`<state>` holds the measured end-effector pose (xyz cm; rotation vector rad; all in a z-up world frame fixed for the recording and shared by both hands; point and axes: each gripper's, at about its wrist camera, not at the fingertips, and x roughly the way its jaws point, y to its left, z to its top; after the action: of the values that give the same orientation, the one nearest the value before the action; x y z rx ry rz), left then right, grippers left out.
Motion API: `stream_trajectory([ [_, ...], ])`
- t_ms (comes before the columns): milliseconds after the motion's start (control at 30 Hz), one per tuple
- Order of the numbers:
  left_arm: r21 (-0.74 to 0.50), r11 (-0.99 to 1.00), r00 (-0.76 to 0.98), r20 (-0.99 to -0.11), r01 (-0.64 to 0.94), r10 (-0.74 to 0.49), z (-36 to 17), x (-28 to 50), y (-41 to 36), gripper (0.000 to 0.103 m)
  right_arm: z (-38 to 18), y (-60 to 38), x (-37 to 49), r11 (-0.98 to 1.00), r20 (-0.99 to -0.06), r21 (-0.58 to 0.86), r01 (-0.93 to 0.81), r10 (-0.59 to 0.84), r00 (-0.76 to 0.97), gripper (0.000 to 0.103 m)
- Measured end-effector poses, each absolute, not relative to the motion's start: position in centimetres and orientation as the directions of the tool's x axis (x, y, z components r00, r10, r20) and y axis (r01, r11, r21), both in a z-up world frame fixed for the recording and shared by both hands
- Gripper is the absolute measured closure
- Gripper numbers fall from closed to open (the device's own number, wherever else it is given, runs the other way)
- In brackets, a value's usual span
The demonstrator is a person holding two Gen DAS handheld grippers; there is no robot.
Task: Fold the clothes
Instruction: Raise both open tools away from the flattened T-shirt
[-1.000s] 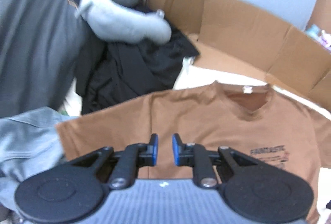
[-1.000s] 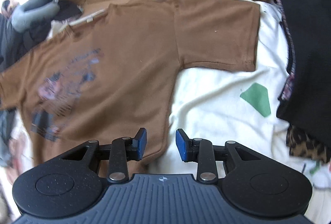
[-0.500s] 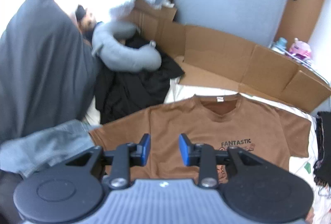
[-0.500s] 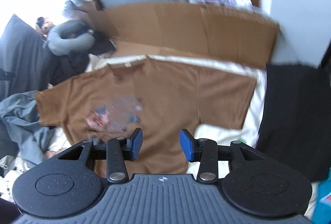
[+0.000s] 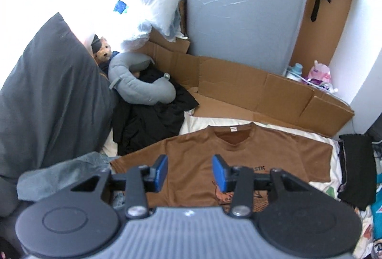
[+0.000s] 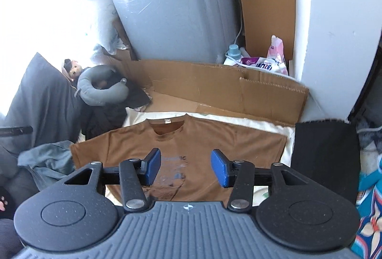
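A brown T-shirt [image 5: 274, 151] [image 6: 214, 139] lies spread flat, front up, on a cream sheet [image 5: 198, 122] [image 6: 136, 118], its collar toward the cardboard. A dark print marks its chest. My left gripper [image 5: 189, 171] hangs well above the shirt's left half; its jaws are opening and nothing is between the blue pads. My right gripper [image 6: 186, 169] hovers high over the chest print, jaws likewise opening and empty. Neither gripper touches the cloth.
Flattened cardboard [image 5: 250, 89] lines the far side below a grey wrapped mattress [image 5: 238, 8]. A black clothes heap [image 5: 148, 122], grey neck pillow [image 5: 140, 84] and dark pillow [image 5: 47, 96] sit left. A grey garment [image 5: 62, 173] lies near left. Folded black cloth [image 6: 324, 153] lies right.
Both grippers have risen far above the shirt, so the whole shirt and room now show. Both pairs of jaws have spread wider. The shirt lies where it was.
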<state>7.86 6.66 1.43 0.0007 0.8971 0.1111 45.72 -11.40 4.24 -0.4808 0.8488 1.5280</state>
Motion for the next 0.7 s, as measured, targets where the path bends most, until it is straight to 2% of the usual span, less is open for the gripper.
stream_trajectory([
  [100, -0.011, 0.995, 0.627, -0.777, -0.101, 0.055, 1.2, 7.3, 6.8, 0.058, 4.5, -12.9, 45.0, 0.046, -0.729, 0.219, -0.975, 0.671, -0.132, 0.049],
  [267, -0.058, 0.996, 0.628, -0.778, -0.069, -0.002, -0.5, 7.1, 6.2, 0.056, 5.4, -15.1, 44.0, 0.025, -0.722, 0.117, -0.993, 0.689, -0.068, 0.049],
  [533, -0.047, 0.999, 0.621, -0.783, -0.001, -0.036, -4.7, 7.1, 5.3, 0.054, 3.8, -17.5, 43.9, 0.111, -0.718, 0.079, -0.991, 0.696, 0.021, 0.049],
  [700, -0.029, 1.0, 0.566, -0.824, -0.007, -0.02, -8.7, 7.1, 5.0, 0.053, 0.4, -18.8, 44.1, 0.135, -0.751, 0.125, -0.983, 0.661, -0.005, 0.049],
])
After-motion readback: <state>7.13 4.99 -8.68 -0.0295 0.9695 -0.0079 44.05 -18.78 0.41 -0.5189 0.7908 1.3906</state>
